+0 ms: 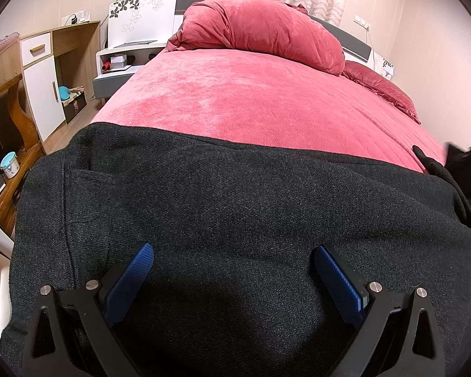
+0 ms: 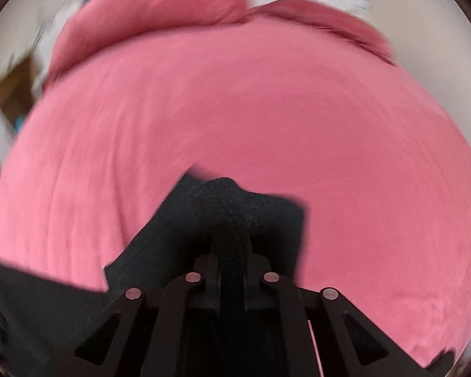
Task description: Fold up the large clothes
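Observation:
A large dark grey garment [image 1: 229,194] lies spread over the near part of a pink bed [image 1: 267,94]. My left gripper [image 1: 234,257] is open, its blue fingers [image 1: 135,273] wide apart just above the garment, holding nothing. My right gripper [image 2: 230,220] is shut on a bunched fold of the same dark garment [image 2: 223,201] and holds it up over the pink bed [image 2: 267,110]. The right wrist view is blurred by motion. The right gripper also shows at the right edge of the left wrist view [image 1: 468,157], holding the garment's edge.
A pink folded duvet [image 1: 260,22] and a pink pillow [image 1: 380,84] lie at the head of the bed. A white nightstand [image 1: 119,59] and a wooden cabinet [image 1: 47,72] stand to the left. A wooden desk [image 1: 6,144] is at the far left.

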{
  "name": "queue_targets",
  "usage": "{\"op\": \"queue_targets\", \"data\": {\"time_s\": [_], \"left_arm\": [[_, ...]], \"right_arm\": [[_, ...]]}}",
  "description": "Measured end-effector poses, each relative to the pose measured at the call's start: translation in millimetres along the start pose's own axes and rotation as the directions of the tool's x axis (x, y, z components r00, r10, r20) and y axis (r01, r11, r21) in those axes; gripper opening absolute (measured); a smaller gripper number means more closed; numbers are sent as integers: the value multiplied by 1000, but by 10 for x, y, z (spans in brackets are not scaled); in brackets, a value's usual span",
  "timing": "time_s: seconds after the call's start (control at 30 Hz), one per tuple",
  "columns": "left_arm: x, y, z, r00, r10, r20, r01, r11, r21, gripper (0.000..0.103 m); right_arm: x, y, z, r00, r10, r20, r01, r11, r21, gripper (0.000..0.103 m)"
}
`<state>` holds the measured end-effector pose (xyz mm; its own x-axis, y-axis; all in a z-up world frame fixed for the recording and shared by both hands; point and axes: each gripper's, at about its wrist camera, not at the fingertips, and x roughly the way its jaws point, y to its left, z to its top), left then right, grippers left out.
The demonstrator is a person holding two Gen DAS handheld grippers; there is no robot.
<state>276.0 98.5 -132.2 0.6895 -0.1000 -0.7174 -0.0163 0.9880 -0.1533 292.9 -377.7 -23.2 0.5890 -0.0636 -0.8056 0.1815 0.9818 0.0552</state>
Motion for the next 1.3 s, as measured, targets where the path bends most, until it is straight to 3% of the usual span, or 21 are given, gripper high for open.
{"op": "queue_targets", "data": {"time_s": [0.1,0.17,0.27,0.3,0.4,0.5,0.57,0.6,0.67,0.73,0.77,0.83,0.87,0.9,0.97,1.0,1.07,1.1,1.23,1.3], "left_arm": [[1,0,-4,1000,1,0,-1,1000,0,103],[0,-2,-6,1000,4,0,-4,1000,2,103],[-1,-2,-9,1000,6,-2,-6,1000,3,103],[-3,-10,-8,1000,8,-2,-8,1000,6,103],[-6,-8,-10,1000,11,-5,-10,1000,8,103],[-10,-13,-8,1000,14,-7,-14,1000,9,103],[-10,-14,-7,1000,14,-8,-14,1000,10,103],[-11,-17,-7,1000,14,-8,-14,1000,10,103],[-13,-23,-6,1000,17,-7,-17,1000,12,103],[-14,-38,7,1000,26,-15,-25,1000,18,103],[-21,-40,14,999,30,-18,-29,999,19,103],[-72,-87,42,998,50,-35,-48,998,40,103],[-97,-105,46,997,47,-55,-45,998,52,103],[-136,-121,36,996,37,-77,-32,997,65,103],[-263,-140,-36,995,16,-95,-8,996,87,103],[-376,-145,-103,995,12,-97,-2,995,101,103],[-530,-131,-189,995,5,-96,5,994,105,103],[-649,-75,-256,995,-4,-101,13,996,88,103],[-953,261,-477,992,-6,-128,2,1000,-30,103],[-1091,418,-566,992,-6,-124,-4,997,-75,102]], "right_arm": [[-433,-1002,15,993,-27,117,-3,968,252,6],[-640,-1505,-107,981,-118,154,55,930,364,6],[-797,-2360,-491,973,-148,177,23,824,566,6],[-763,-2671,-730,976,-147,162,5,757,653,6],[-495,-3092,-1227,991,-67,118,-50,627,778,6],[-216,-3192,-1612,998,-25,57,-32,572,820,10],[-184,-3209,-1766,994,6,111,-98,515,851,15],[-204,-3258,-1834,986,26,167,-159,473,867,23],[-215,-3351,-1866,973,67,220,-227,429,874,35],[-192,-3372,-1853,973,89,215,-232,430,873,38],[-165,-3323,-1826,978,96,184,-208,455,866,38],[-205,-3192,-1648,986,91,143,-169,535,828,11],[-287,-3173,-1638,988,71,135,-151,569,808,6],[-446,-3176,-1560,985,25,171,-153,585,797,6],[-610,-3166,-1593,978,-29,205,-152,570,807,7],[-619,-3210,-1615,987,-88,138,-65,559,826,19],[-504,-3262,-1674,991,-131,-12,82,549,832,30],[-495,-3294,-1744,992,-119,-36,96,550,830,31],[-775,-3358,-2231,992,-51,119,-75,528,846,34],[-963,-3302,-2469,986,11,168,-147,549,823,34]]}}
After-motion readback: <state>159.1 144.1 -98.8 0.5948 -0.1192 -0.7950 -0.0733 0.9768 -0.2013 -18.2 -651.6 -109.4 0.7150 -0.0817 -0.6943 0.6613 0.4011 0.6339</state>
